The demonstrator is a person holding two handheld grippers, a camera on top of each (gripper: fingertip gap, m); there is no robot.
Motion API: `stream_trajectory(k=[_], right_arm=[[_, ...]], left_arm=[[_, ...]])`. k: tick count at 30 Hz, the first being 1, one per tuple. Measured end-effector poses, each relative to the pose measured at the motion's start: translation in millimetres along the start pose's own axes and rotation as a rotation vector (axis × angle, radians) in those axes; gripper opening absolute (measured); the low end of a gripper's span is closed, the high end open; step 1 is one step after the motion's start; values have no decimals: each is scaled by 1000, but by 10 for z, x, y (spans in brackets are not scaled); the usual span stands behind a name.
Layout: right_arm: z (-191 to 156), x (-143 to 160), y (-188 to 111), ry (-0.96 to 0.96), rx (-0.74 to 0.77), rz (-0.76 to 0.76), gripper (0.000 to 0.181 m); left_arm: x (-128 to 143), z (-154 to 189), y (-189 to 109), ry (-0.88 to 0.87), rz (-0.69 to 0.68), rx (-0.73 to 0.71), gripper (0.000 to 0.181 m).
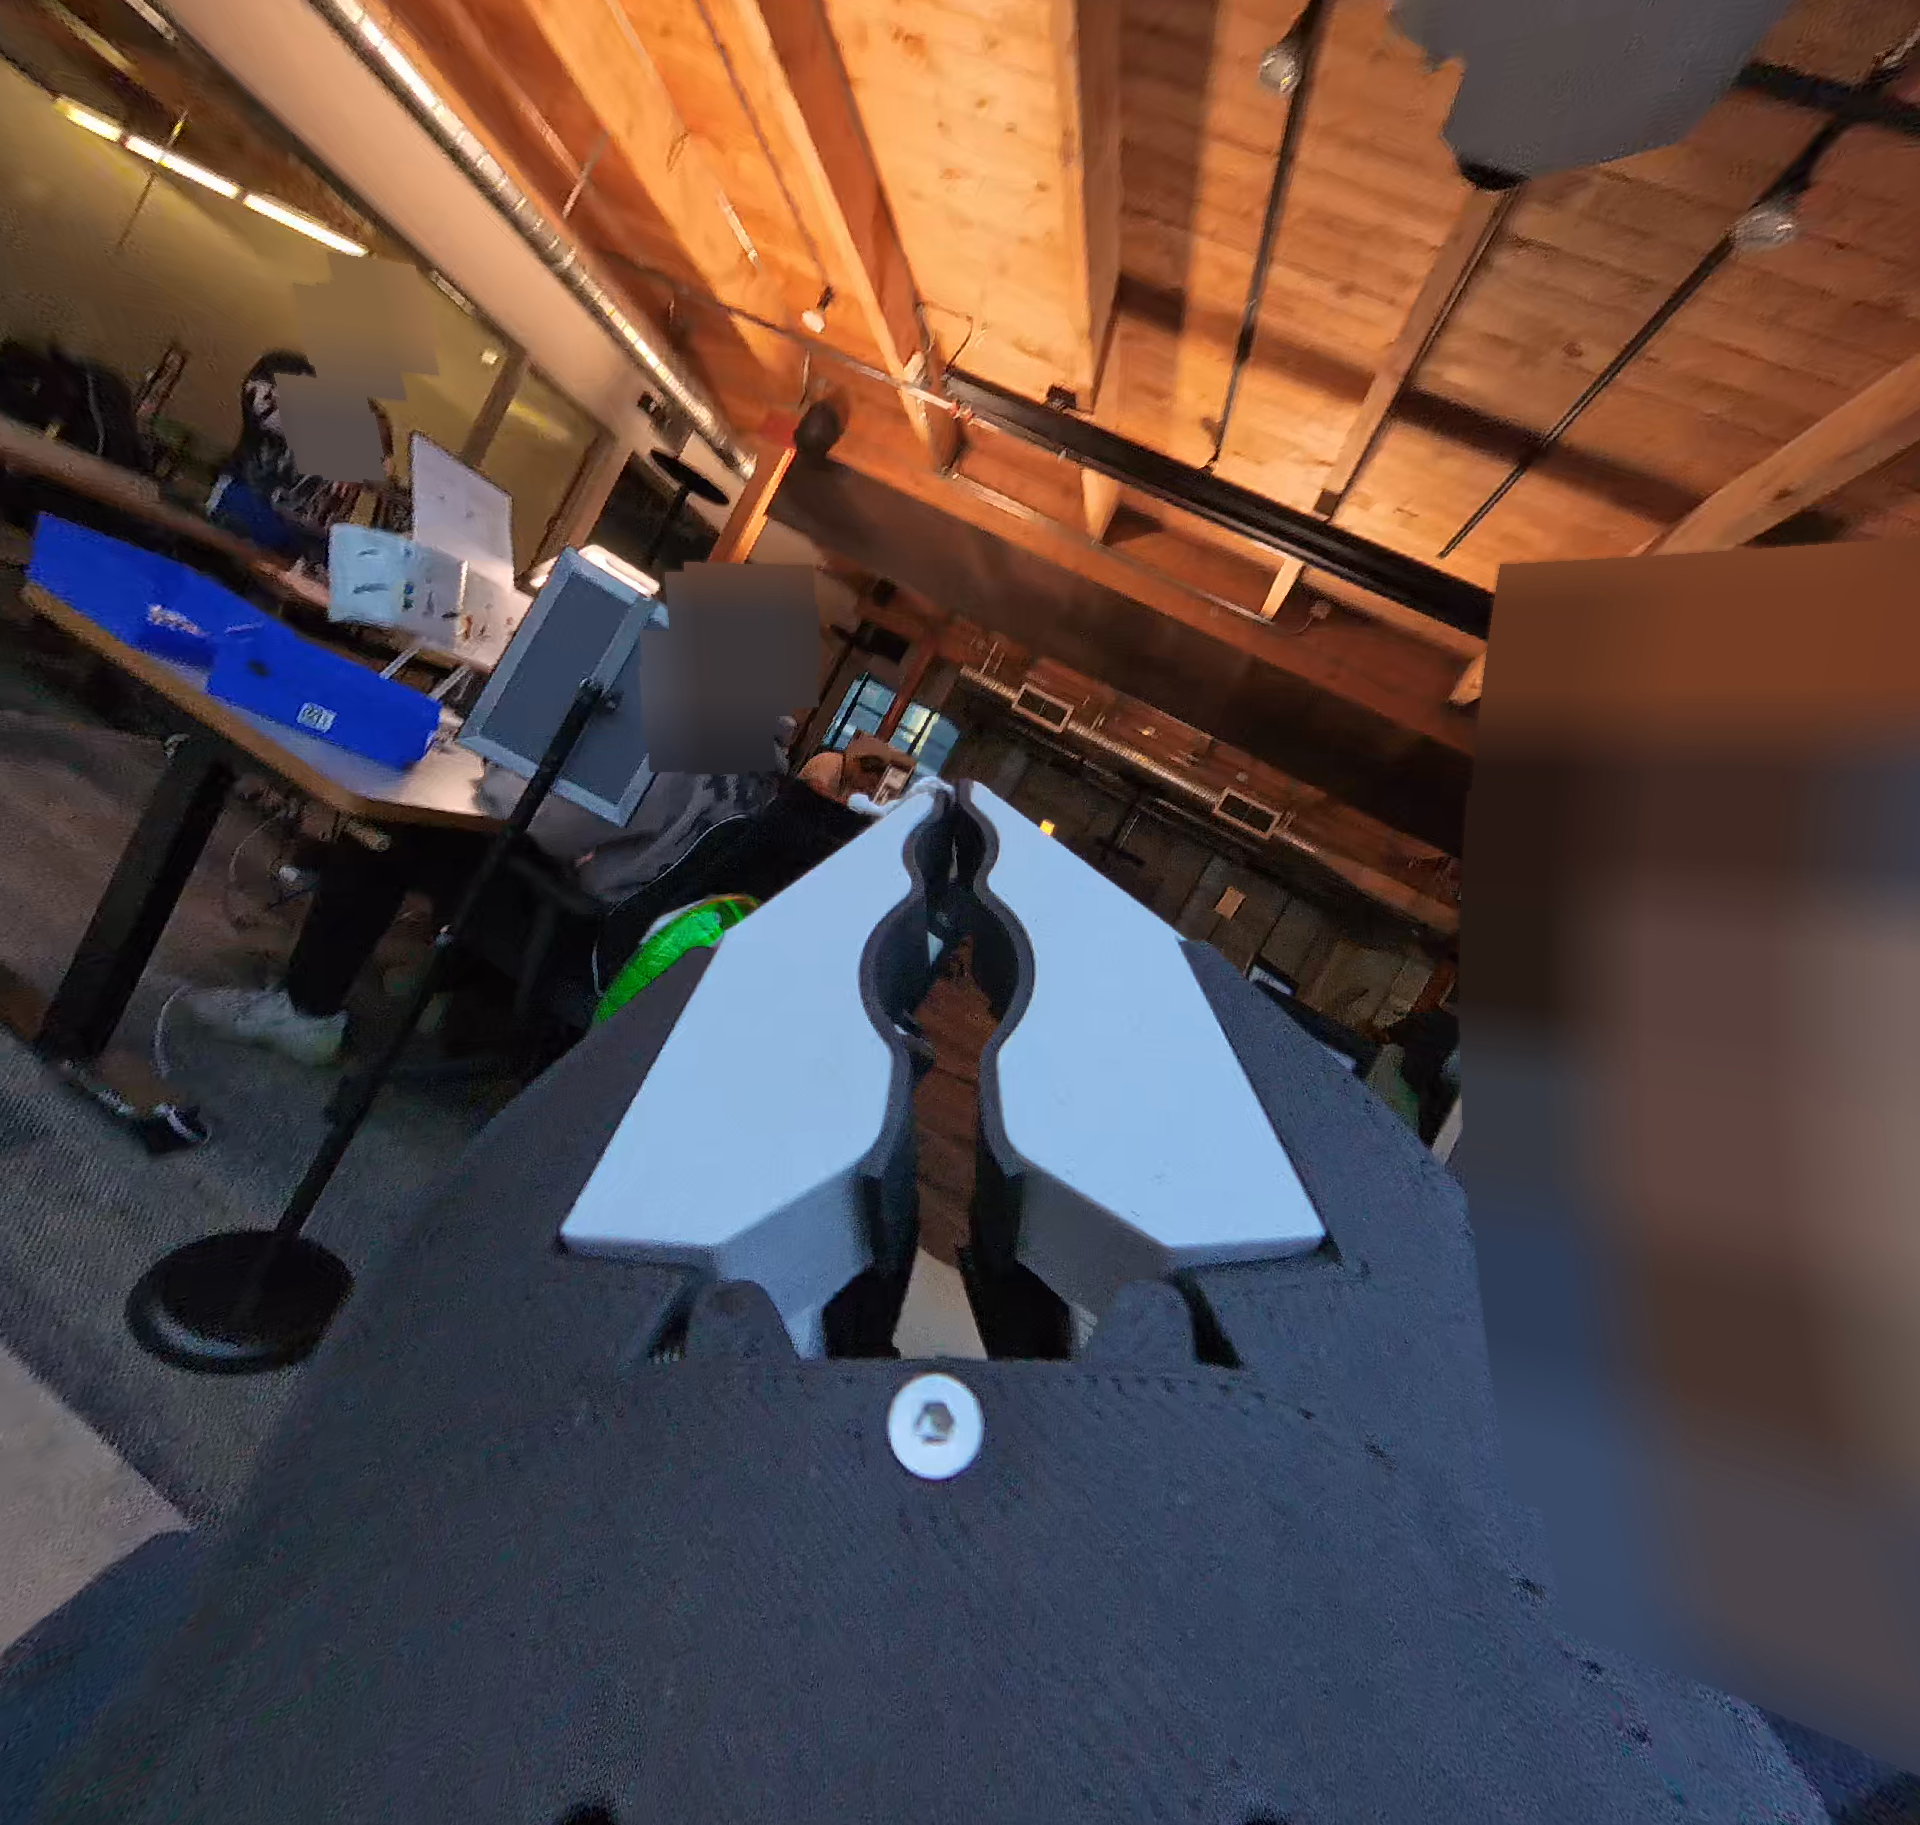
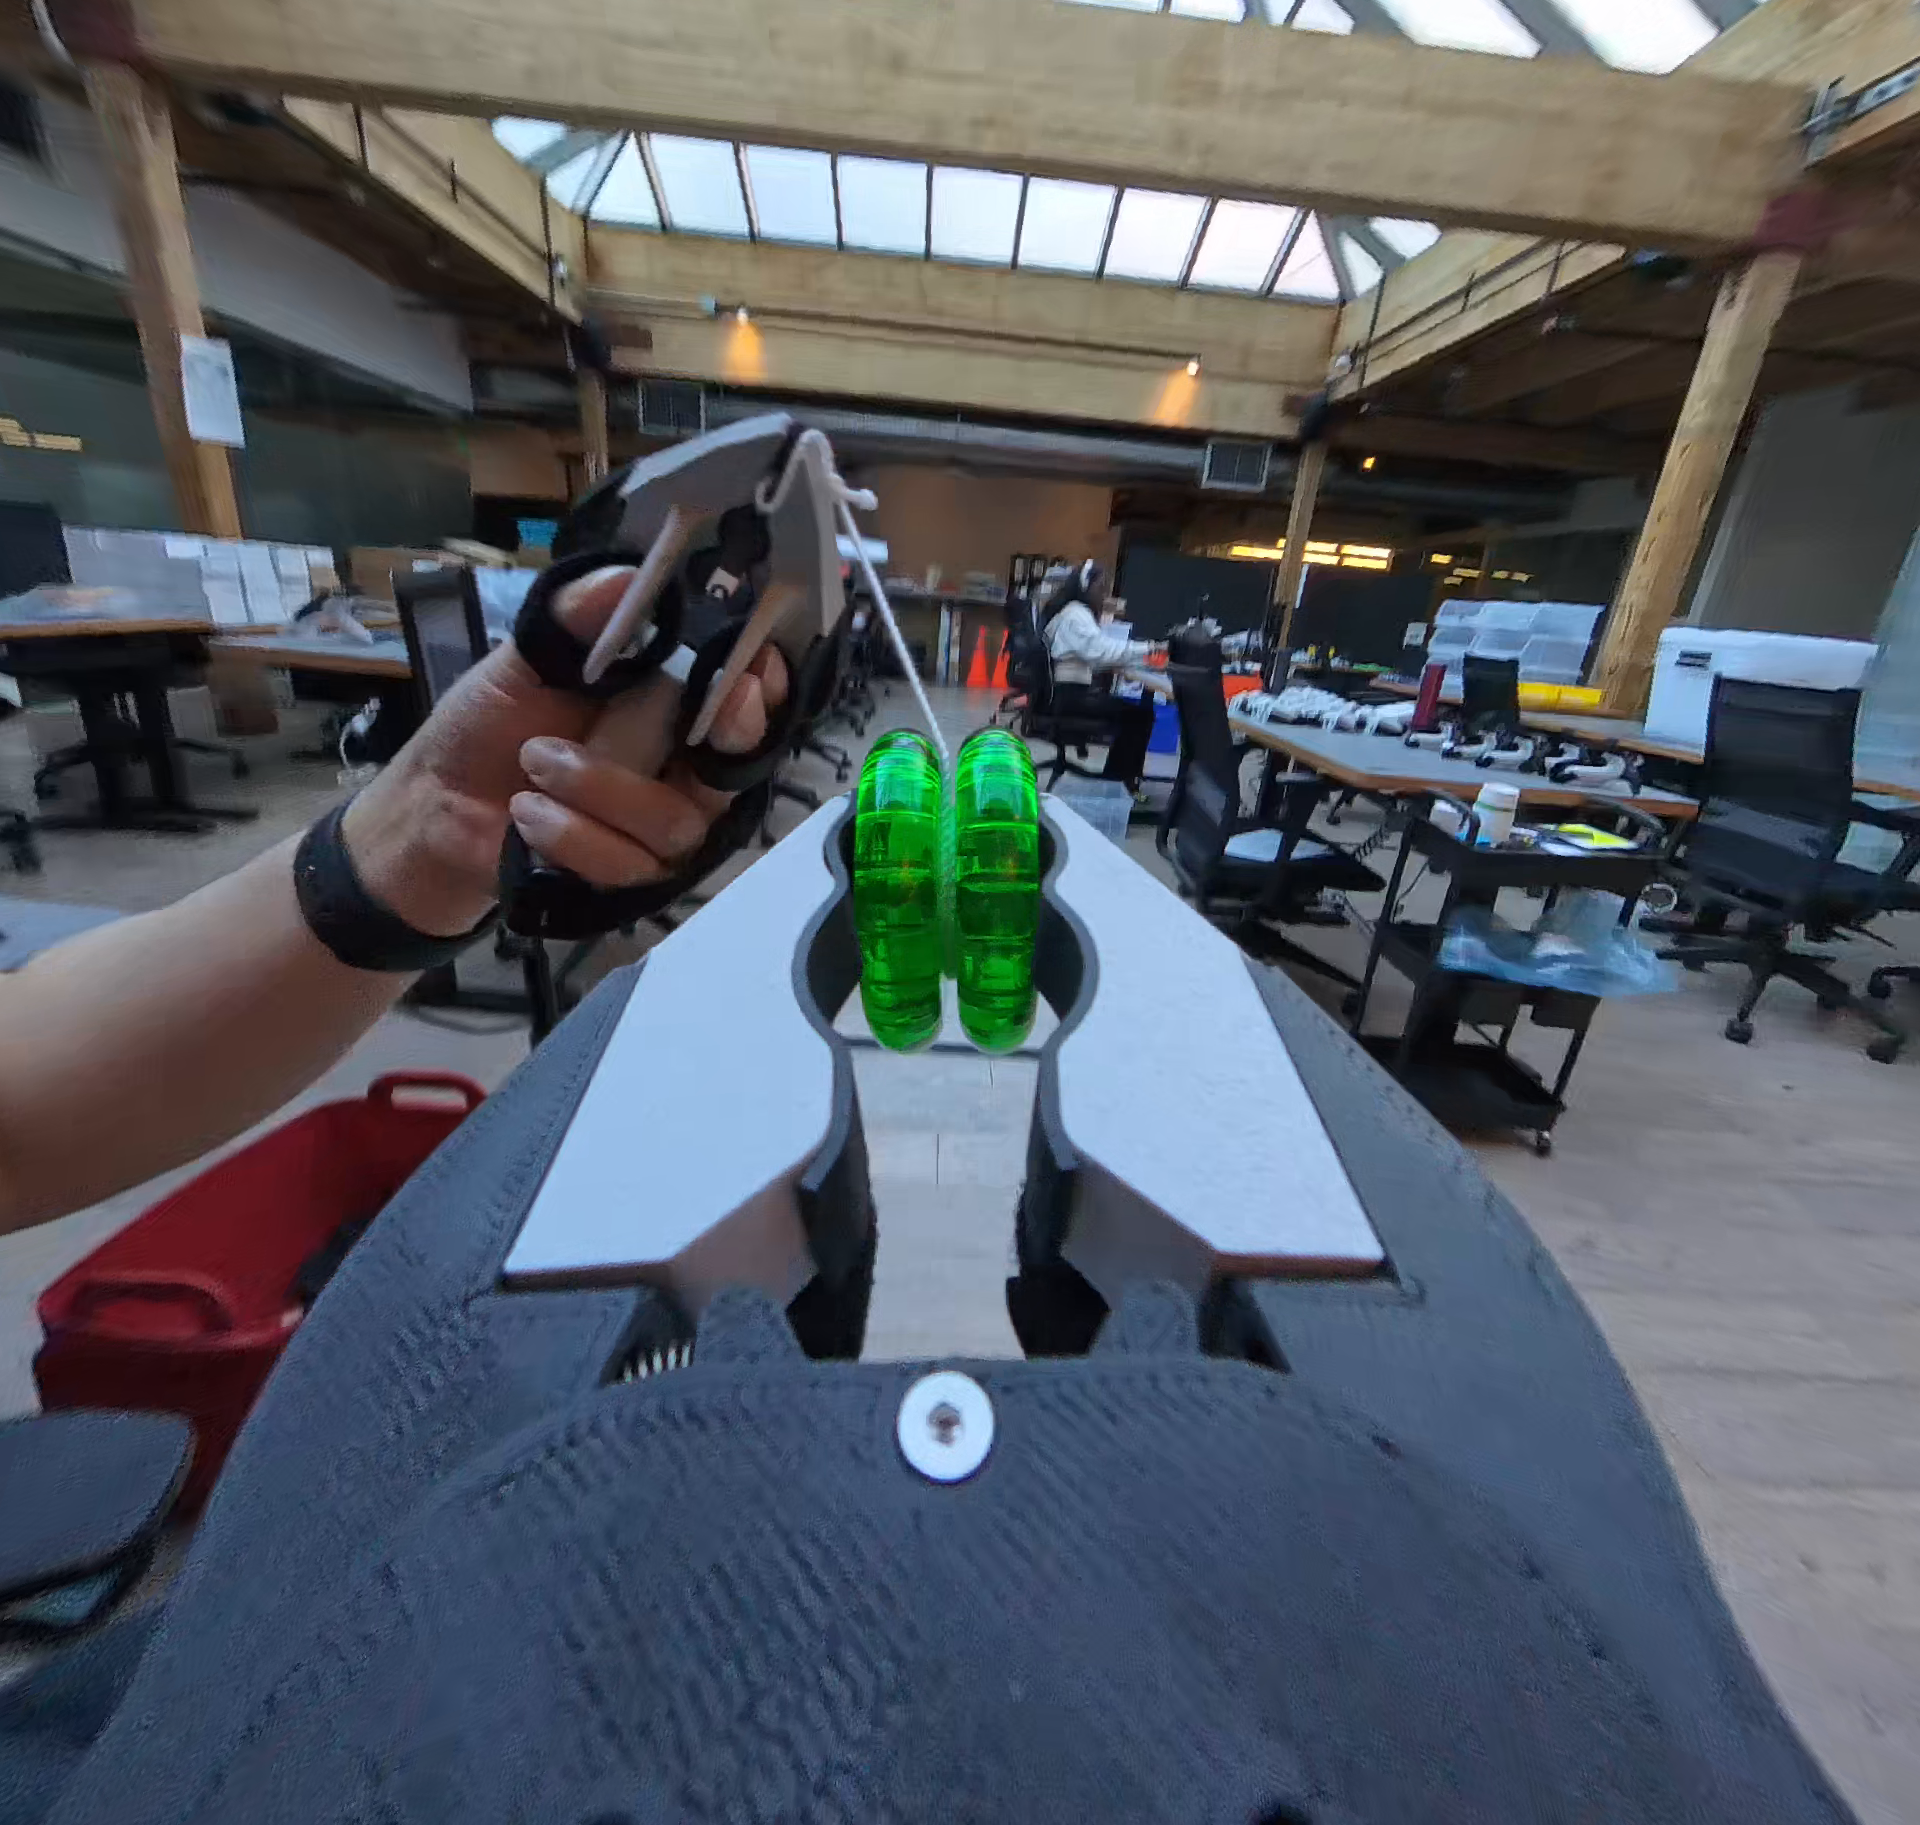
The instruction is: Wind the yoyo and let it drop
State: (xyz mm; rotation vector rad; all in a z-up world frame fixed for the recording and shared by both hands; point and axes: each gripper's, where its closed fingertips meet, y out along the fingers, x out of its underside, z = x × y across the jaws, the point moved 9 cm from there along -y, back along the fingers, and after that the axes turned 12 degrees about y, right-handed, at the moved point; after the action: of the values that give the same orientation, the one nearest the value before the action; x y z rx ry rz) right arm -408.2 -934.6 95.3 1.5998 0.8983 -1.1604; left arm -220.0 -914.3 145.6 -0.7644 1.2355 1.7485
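A clear green yoyo (image 2: 945, 887) sits upright between the fingers of my right gripper (image 2: 945, 840), which is shut on its two sides. A white string (image 2: 896, 632) runs taut from the yoyo's groove up and left to my left gripper (image 2: 805, 471), held in a hand above and to the left. The left gripper is shut on the string's end loop. In the left wrist view my left gripper (image 1: 951, 799) points up toward the ceiling, its fingers together with a bit of white string (image 1: 902, 794) at the tips. The green yoyo (image 1: 675, 949) peeks out beside the left finger.
A red basket (image 2: 208, 1245) stands on the floor at lower left. Desks, black office chairs (image 2: 1787, 819) and a black cart (image 2: 1496, 954) fill the right side. A black stand with a round base (image 1: 239, 1297) and a table with blue bins (image 1: 312, 684) are on the left. People sit farther off. The gap from one gripper's tips to the other's is roughly 8 centimeters.
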Motion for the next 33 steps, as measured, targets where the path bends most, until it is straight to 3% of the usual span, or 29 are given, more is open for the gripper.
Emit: stream_trajectory(k=[4, 6, 12, 18, 21, 25, 27, 29, 33], right_arm=[[533, -300, 57, 252, -72, 254, 25], [956, -408, 108, 311, 96, 317, 26], [2001, -731, 431, -98, 427, 155, 26], [3298, -914, 1009, -99, 615, 146, 26], [3744, -1152, 1331, -48, 656, 168, 26], [4010, -1815, 1809, -19, 680, 159, 26], [4081, -2269, 2005, 8, 681, 173, 26], [4117, -2752, 2174, 29, 686, 176, 27], [4072, -3600, 2488, 11, 693, 159, 27]], left_arm=[[-487, -548, 565, -71, -103, -61, 0], [-654, -922, 871, -44, -290, -105, 0], [-1263, -2033, 1588, 295, -1016, -326, 0], [-2083, -3071, 2237, 616, -1279, -481, 0], [-2586, -3450, 2503, 823, -1428, -586, 0], [-3232, -3584, 3005, 975, -1484, -591, 0], [-3622, -3547, 3244, 1149, -1547, -633, 0], [-4016, -3397, 3491, 1371, -1590, -641, 0], [-4651, -2993, 3870, 1712, -1477, -653, 0]])
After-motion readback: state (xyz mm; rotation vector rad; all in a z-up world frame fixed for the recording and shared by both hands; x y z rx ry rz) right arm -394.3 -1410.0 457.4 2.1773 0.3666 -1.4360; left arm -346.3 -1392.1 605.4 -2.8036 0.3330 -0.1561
